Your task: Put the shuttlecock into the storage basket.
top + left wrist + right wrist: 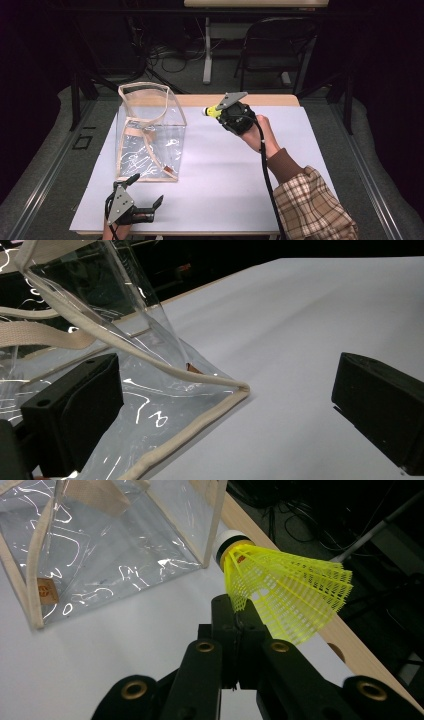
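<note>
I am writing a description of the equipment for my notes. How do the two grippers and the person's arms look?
Both grippers are black. The left gripper carries a grey three-cornered plate, and its jaws are blocky black pads. The right gripper has a similar grey plate, brass-coloured rivets on its linkage, and a black cable trailing along the forearm. The right sleeve is beige plaid with a brown cuff.

We hold our right gripper (216, 111) raised beside the clear bag (150, 132), jaws pinched on a yellow shuttlecock (280, 587); our left gripper (145, 192) sits low at the bag's near corner, jaws spread wide.
</note>
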The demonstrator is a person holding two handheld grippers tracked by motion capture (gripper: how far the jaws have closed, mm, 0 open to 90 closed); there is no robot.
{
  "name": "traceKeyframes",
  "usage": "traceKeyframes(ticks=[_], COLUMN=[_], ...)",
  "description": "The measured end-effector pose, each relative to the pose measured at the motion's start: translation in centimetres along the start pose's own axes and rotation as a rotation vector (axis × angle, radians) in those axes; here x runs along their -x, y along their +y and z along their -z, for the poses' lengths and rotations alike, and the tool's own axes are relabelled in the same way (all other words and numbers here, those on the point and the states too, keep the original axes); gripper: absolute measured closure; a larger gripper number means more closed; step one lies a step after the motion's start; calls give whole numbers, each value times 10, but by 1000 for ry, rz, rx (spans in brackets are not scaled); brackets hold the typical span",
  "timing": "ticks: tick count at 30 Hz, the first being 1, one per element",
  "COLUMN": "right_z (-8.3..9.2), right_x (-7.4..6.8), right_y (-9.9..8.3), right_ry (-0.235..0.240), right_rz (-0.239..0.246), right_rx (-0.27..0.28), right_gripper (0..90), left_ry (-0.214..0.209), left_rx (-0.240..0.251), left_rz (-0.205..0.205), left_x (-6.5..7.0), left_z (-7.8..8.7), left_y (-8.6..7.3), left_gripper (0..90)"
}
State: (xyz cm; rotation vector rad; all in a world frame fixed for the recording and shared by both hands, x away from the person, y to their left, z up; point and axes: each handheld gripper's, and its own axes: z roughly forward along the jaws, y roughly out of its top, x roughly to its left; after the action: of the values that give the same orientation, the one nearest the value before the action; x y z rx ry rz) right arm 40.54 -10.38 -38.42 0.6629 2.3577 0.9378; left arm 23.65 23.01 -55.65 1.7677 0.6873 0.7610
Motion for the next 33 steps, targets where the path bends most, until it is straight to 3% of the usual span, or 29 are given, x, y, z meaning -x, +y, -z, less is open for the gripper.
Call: traceKeyframes(ticks=[21,33], right_z=[-6,-6], right_x=[-3,-2], right_y=[10,25], right_ry=[4,9], right_rz=[36,47], right_rx=[-9,0], right_gripper=[898,899], left_ry=[-1,-2], left_rx=[-1,2], left_rz=[-1,1], left_x=[0,0], left_z=[0,0], left_y=[0,0], left_gripper=[1,1])
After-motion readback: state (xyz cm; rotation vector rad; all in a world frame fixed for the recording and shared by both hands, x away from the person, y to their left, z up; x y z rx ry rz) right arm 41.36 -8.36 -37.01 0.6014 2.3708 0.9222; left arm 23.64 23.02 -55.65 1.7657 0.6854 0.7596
